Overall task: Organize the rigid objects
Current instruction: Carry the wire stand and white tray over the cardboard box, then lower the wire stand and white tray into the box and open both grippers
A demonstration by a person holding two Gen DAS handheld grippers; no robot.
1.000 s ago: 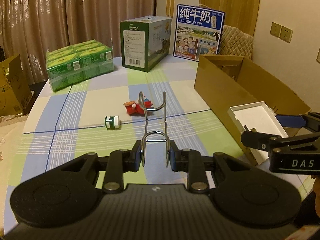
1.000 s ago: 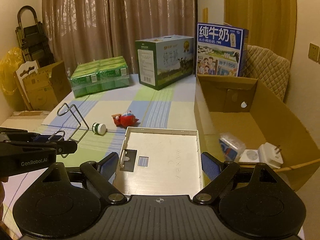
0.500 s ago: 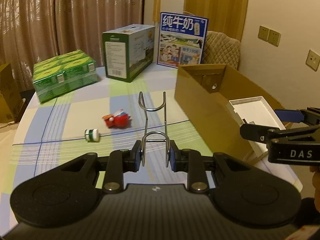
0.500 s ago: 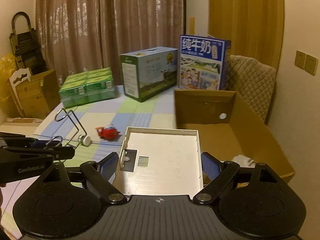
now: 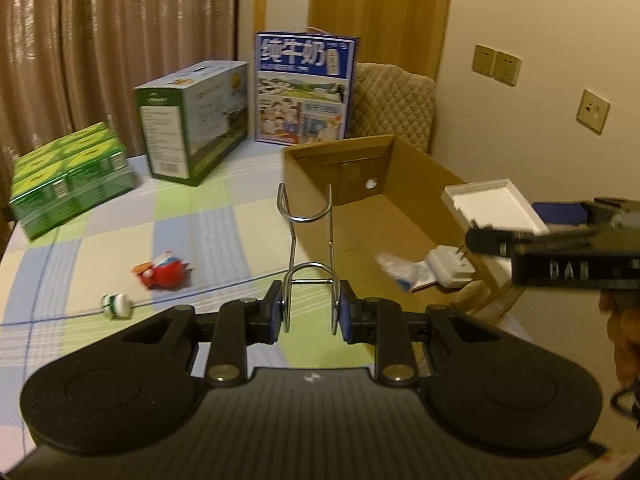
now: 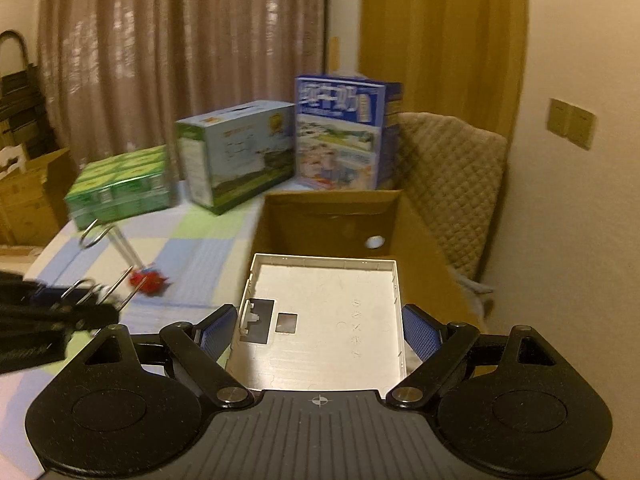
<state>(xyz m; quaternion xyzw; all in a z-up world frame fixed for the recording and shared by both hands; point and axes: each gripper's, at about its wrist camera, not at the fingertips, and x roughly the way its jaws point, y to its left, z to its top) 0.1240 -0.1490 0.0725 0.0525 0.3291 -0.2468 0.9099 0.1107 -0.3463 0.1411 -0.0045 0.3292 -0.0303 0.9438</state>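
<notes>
The cardboard box (image 5: 404, 216) sits open at the table's right side — carry both loads over its rim before letting go. The right gripper (image 6: 318, 330) clamps the white plastic tray (image 6: 324, 316); lower it flat. The left gripper (image 5: 310, 316), closed on the wire rack (image 5: 310, 248) — set that beside the white plug (image 5: 450, 270).

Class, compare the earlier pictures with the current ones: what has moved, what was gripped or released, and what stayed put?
Both grippers have carried their loads toward the cardboard box: the left gripper with the wire rack, the right gripper with the white tray, which is now above the box. Nothing was newly gripped or released. The red toy, the spool and the cartons stayed put.
</notes>
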